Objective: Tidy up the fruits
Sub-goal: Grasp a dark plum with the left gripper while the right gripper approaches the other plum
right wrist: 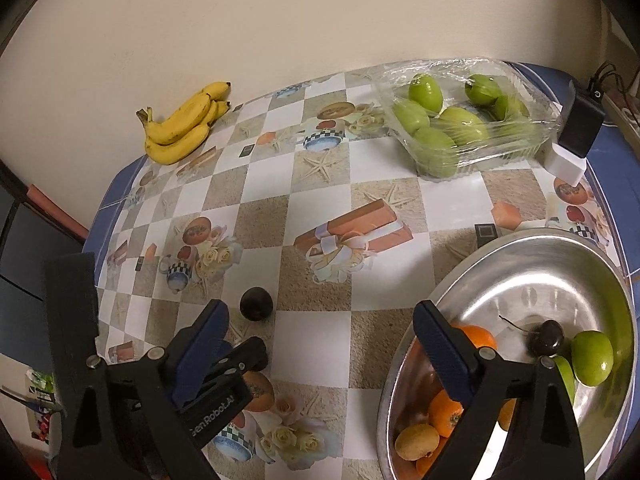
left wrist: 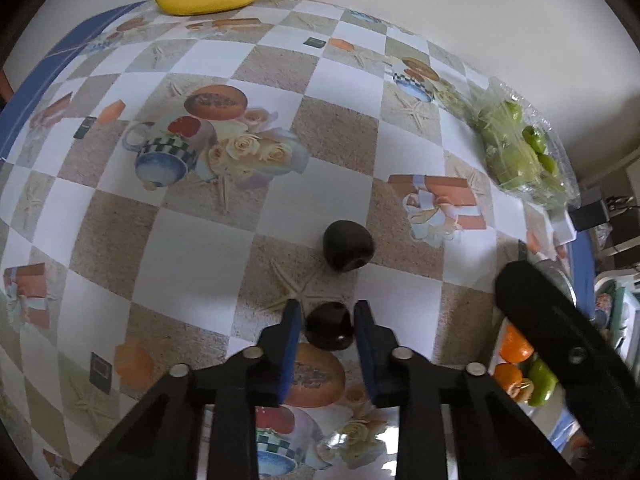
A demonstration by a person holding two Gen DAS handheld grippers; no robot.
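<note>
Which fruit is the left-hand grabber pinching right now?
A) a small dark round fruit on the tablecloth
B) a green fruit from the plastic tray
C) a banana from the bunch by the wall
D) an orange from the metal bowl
A: in the left wrist view the left gripper has its blue pads against both sides of a small dark fruit, while a second dark fruit lies free beyond it.

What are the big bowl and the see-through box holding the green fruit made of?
The bowl looks like polished metal, probably steel: silvery, mirroring the fruit inside. The box looks like thin clear plastic under cling film: glossy, wrinkled, and the green fruit shows through.
</note>
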